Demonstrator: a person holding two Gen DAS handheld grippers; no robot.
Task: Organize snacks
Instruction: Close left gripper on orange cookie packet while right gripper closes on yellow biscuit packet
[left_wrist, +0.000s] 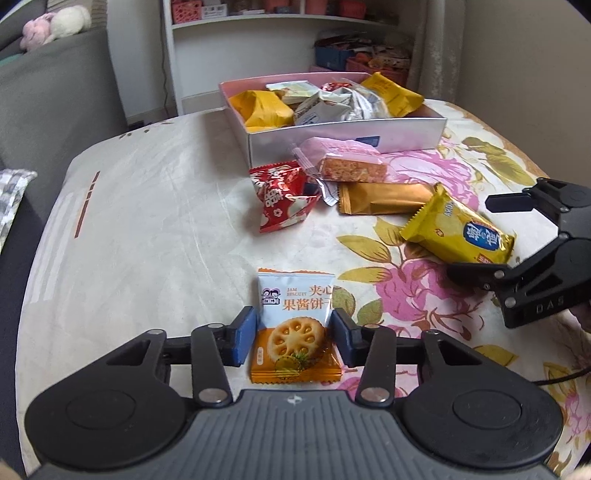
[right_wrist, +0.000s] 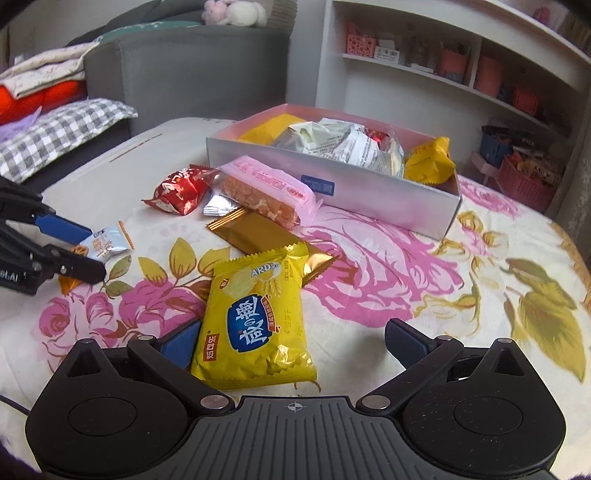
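Left wrist view: the left tool (left_wrist: 294, 338) straddles the jam biscuit packet (left_wrist: 293, 325) at lower centre of the frame, blue pads at each side edge of the packet, a thin gap showing on the right; not yet clamped, as far as I can judge.
Left tool risk: the packet lies flat on the floral cloth (left_wrist: 147, 221), so the pads may skate over the slick wrapper or pinch the cloth along with it.
Box: the pink box (left_wrist: 332, 136) at upper centre is already heaped; a packet dropped on the heap could slide back out.
Loose pile: the red packet (left_wrist: 284, 197), pink-wrapped bar (left_wrist: 351, 164) and gold-brown packet (left_wrist: 384, 197) lie against the box front wall, where a carried packet could knock them.
Right wrist view: the right tool (right_wrist: 291, 349) is spread wide, the yellow packet (right_wrist: 255, 317) lying between the fingers toward the left one, nothing gripped.
Right tool risk: closing off-centre could push the puffy packet sideways instead of catching it; its far end overlaps the gold-brown packet (right_wrist: 258, 230), which may drag along.
Crowding: both tools work close together at the near edge, so they could bump on lifting.
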